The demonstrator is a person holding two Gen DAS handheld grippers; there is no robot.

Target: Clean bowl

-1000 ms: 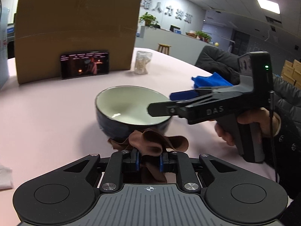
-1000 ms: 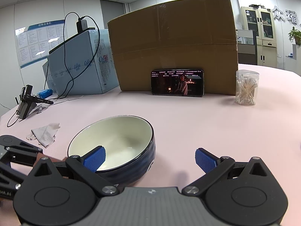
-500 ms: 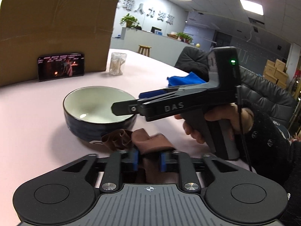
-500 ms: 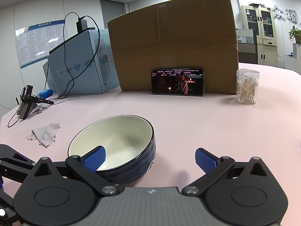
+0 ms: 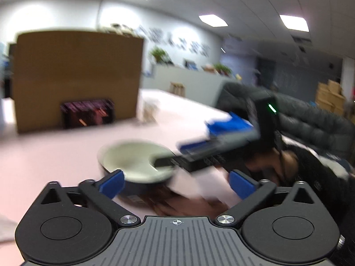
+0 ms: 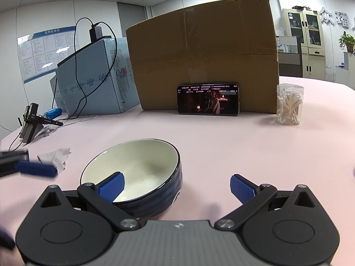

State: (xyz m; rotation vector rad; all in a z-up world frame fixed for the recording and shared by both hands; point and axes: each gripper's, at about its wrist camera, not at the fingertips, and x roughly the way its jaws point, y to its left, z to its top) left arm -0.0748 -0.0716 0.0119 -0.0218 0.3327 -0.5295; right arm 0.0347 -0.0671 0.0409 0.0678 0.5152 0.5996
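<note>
A dark blue bowl with a cream inside stands on the pink table. My right gripper is open and straddles the bowl's near wall, with its left pad inside the bowl and its right pad outside. The left wrist view is blurred. There my left gripper has its jaws opening wide, and no pad touches anything. A brown cloth lies loose on the table below them, just in front of the bowl. One left fingertip shows at the left edge of the right wrist view.
A big cardboard box with a phone leaning on it stands behind the bowl. A jar of cotton swabs is to the right, a crumpled tissue and a pale blue box to the left. A blue cloth lies far right.
My left jaws went from shut on the brown cloth to wide apart, and the cloth now lies on the table. The left gripper lifted and swung. The right gripper stayed still.
</note>
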